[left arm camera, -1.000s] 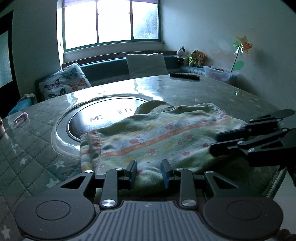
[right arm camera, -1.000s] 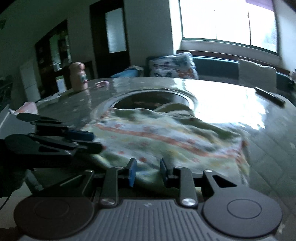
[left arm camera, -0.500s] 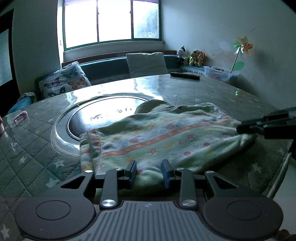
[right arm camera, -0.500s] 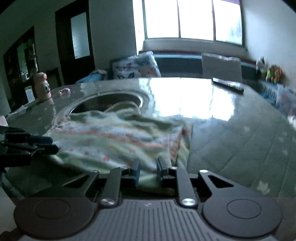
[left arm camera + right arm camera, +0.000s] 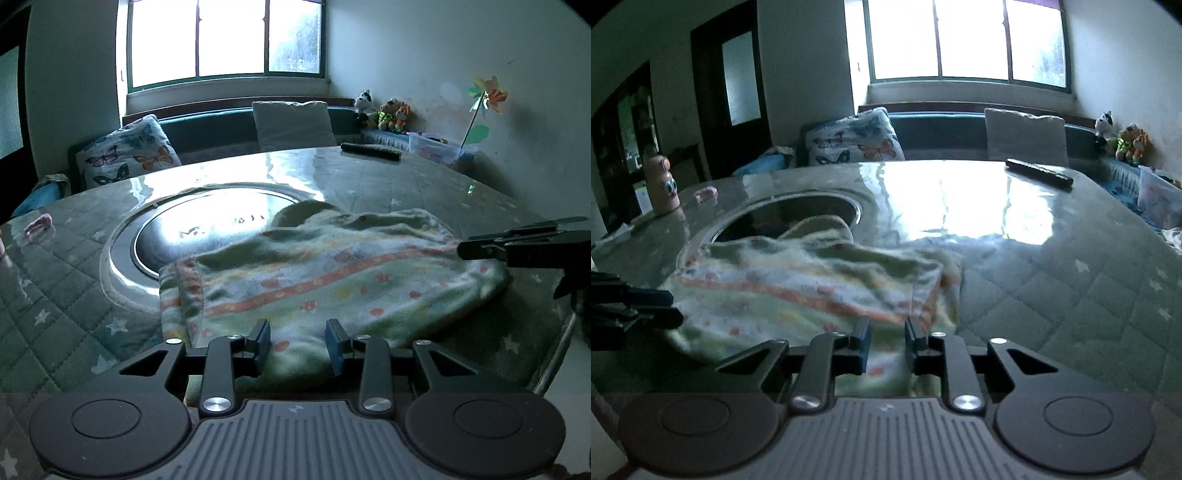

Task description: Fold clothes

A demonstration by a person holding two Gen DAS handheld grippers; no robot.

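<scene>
Garment [image 5: 332, 280], a floral striped piece, was seen lying rumpled at the near edge of the table [image 5: 424, 177], partly over the round inset plate [image 5: 207, 229], its near hem between the slowly opening fingers of the left gripper [image 5: 297, 345]; whether that hem was pinched could not be told. The right gripper [image 5: 886, 341] was noted narrowly parted over the right hem, grip likewise unclear. Slippage was judged the main risk: with only a thin edge caught, the soft cloth could be dropped or dragged off the glossy near edge.
</scene>
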